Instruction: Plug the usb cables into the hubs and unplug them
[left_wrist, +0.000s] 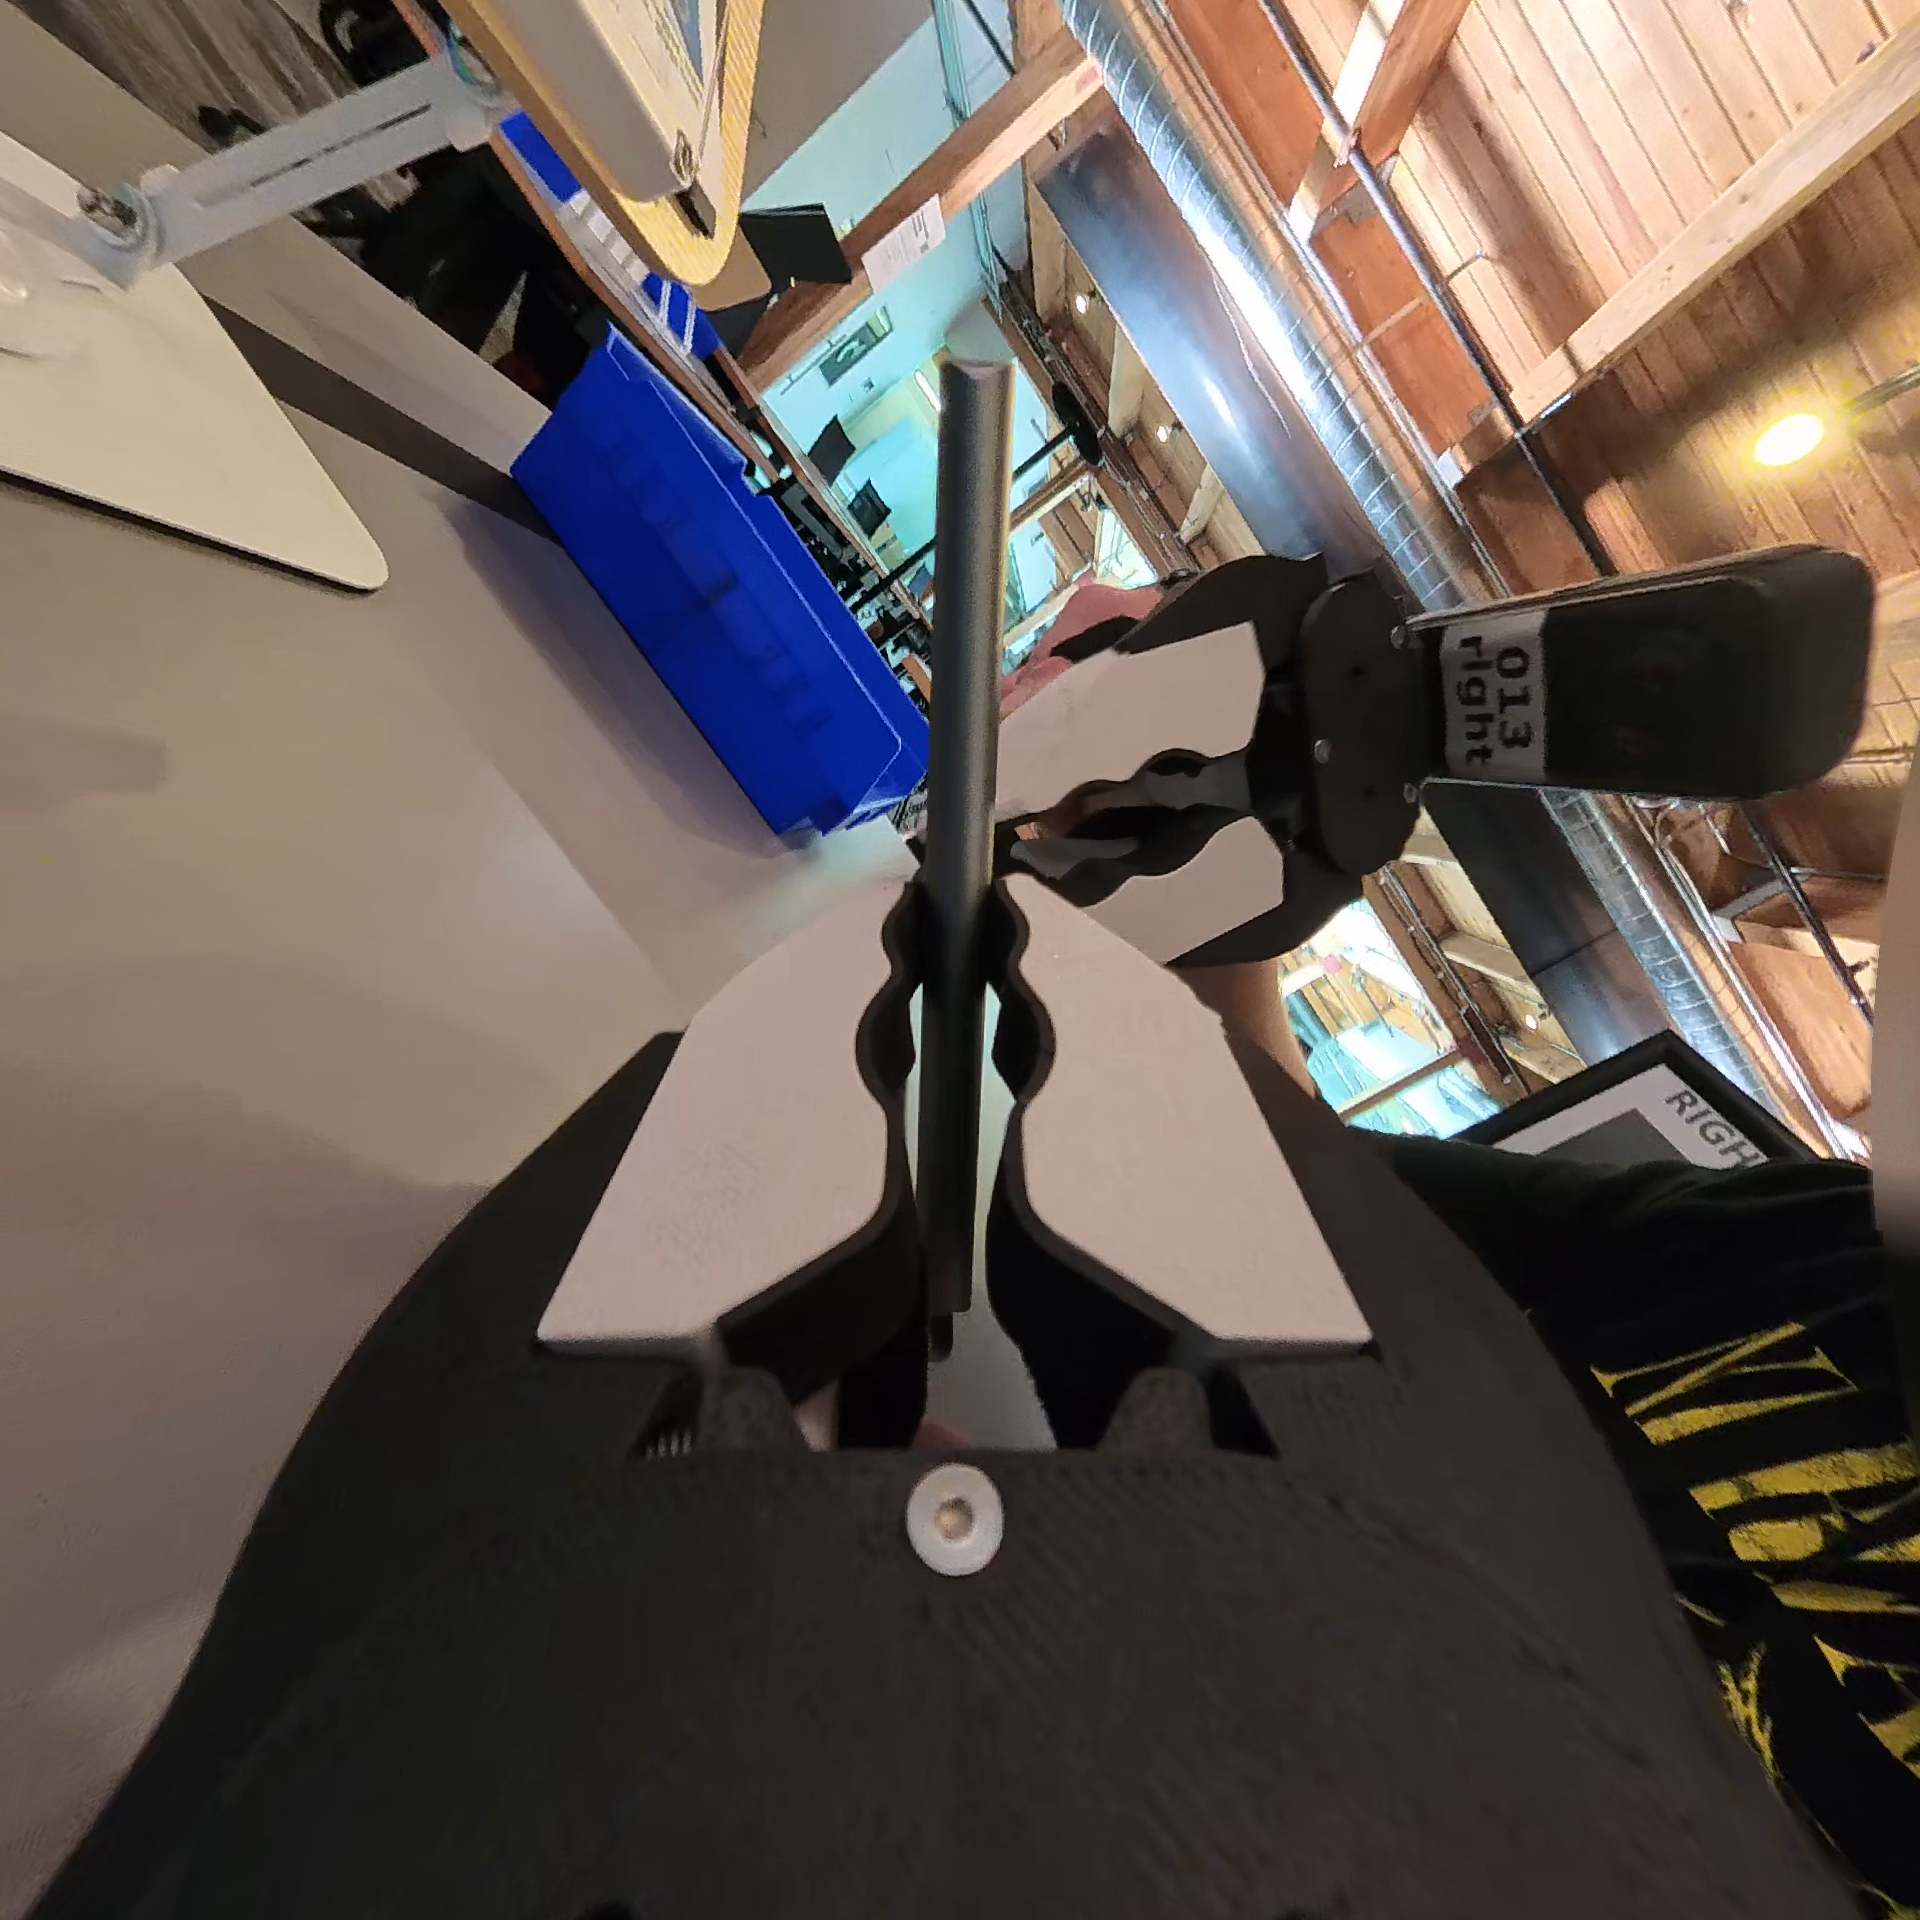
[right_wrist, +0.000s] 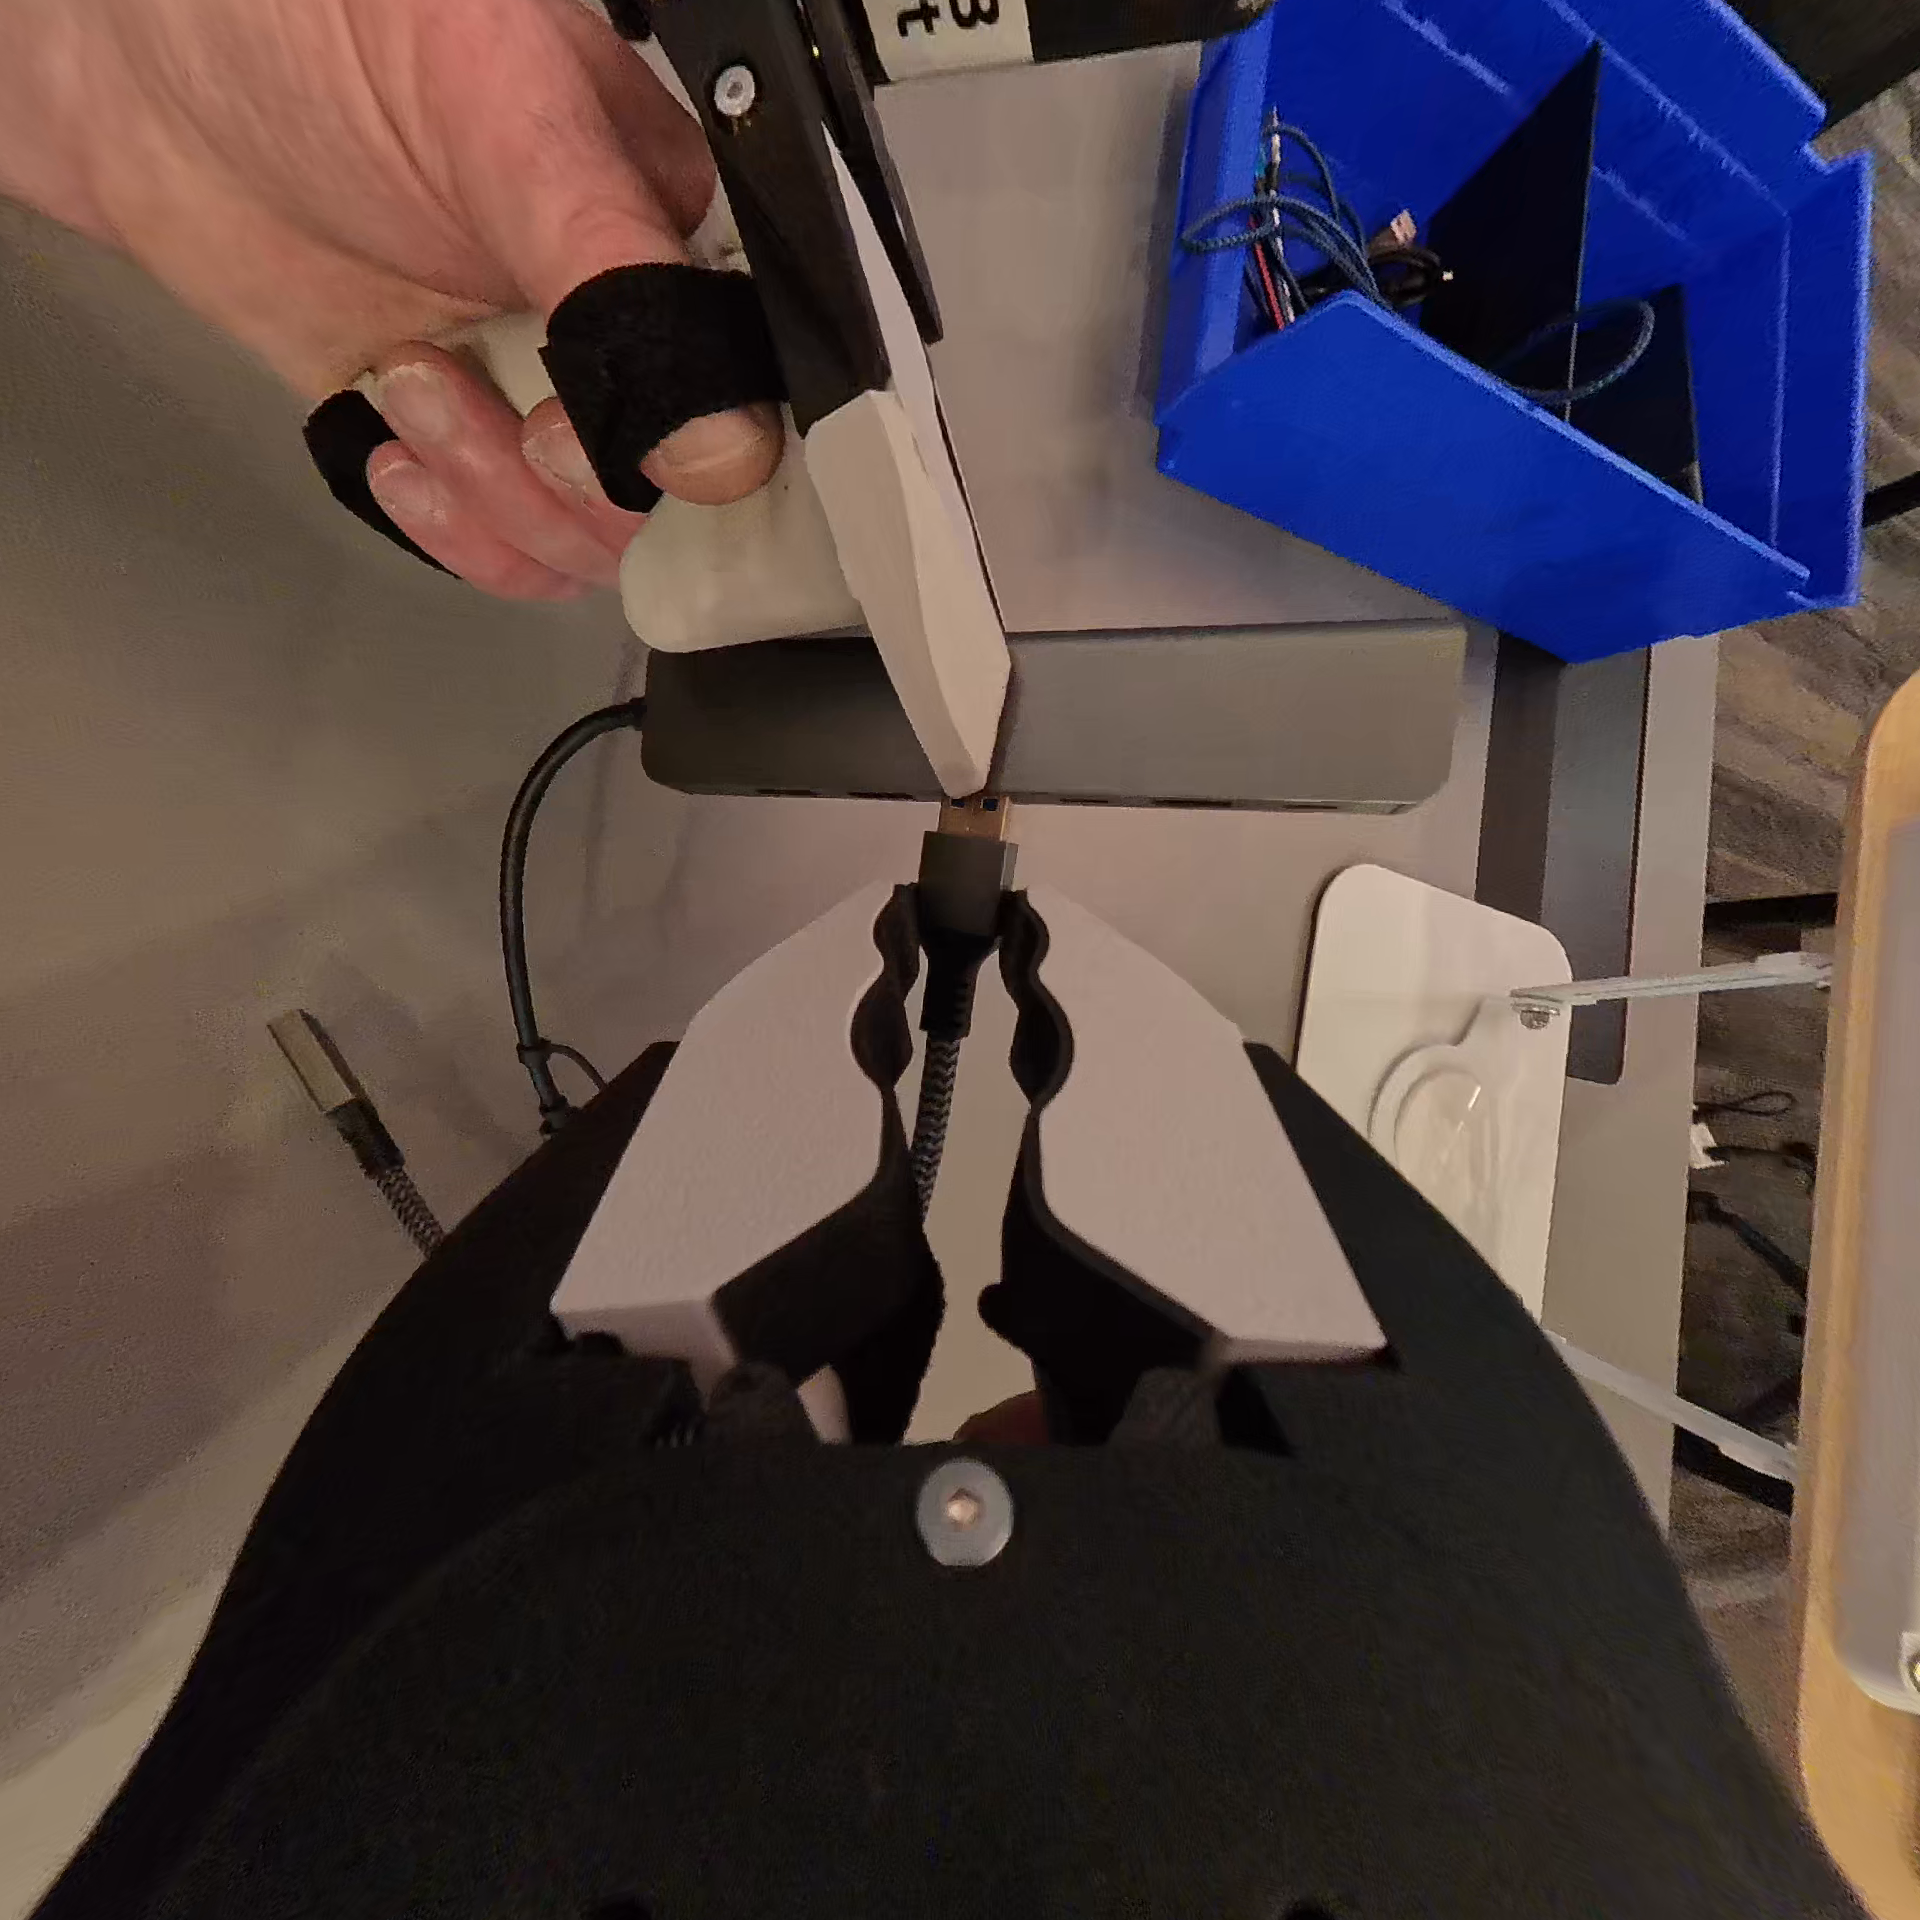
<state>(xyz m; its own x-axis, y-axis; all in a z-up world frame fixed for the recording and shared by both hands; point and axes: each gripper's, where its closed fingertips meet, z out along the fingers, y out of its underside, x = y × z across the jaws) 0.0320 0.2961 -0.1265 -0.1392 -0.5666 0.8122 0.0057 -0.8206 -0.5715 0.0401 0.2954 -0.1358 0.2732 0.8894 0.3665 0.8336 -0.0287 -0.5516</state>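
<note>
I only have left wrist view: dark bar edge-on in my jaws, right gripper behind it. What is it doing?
Observer: The right gripper is shut on a USB plug, its metal tip at a port of the grey hub.
Operator: Fully seated?
Observer: No, metal shell shows outside the port.
Operator: Other cables nearby?
Observer: A second braided cable lies loose on the table, and the hub's own lead curves off its left end.
</note>
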